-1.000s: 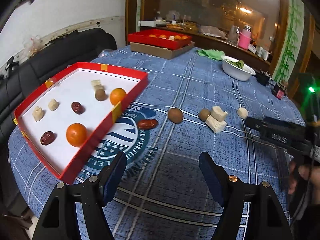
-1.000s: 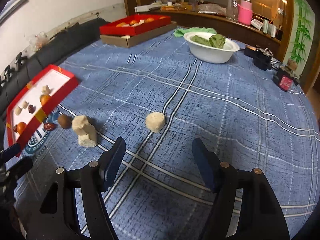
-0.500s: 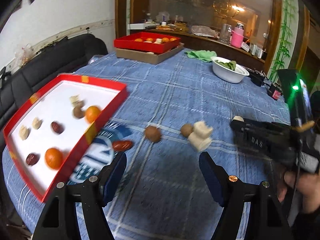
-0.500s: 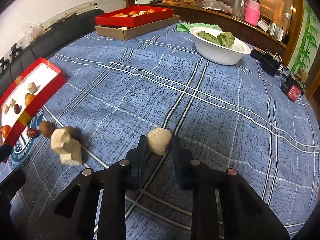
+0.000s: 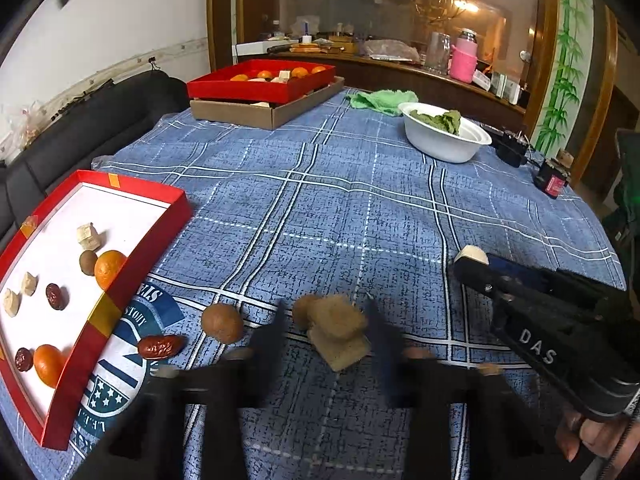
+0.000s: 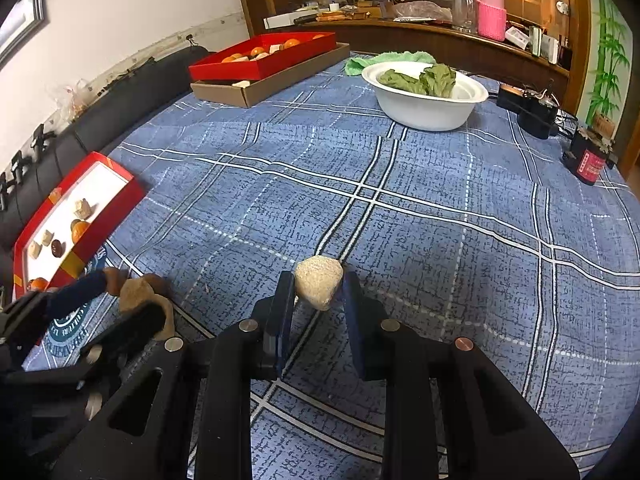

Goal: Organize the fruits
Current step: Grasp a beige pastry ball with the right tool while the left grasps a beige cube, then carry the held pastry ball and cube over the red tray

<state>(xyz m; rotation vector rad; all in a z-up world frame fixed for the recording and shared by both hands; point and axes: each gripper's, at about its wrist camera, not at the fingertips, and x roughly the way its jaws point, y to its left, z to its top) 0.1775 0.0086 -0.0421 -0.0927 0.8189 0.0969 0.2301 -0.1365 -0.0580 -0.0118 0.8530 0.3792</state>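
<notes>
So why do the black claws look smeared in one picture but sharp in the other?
Left wrist view: the left gripper is motion-blurred and the beige chunks between its fingers are slightly soft, while the tablecloth stays crisp. Right wrist view: the right gripper and its pale lump are sharp. Both views bend straight lines, fisheye-style.

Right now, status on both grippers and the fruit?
Right gripper shut on pale chunk. Left gripper, blurred, straddling stacked beige pieces, not closed. Red tray left; longan, date loose beside it.
</notes>
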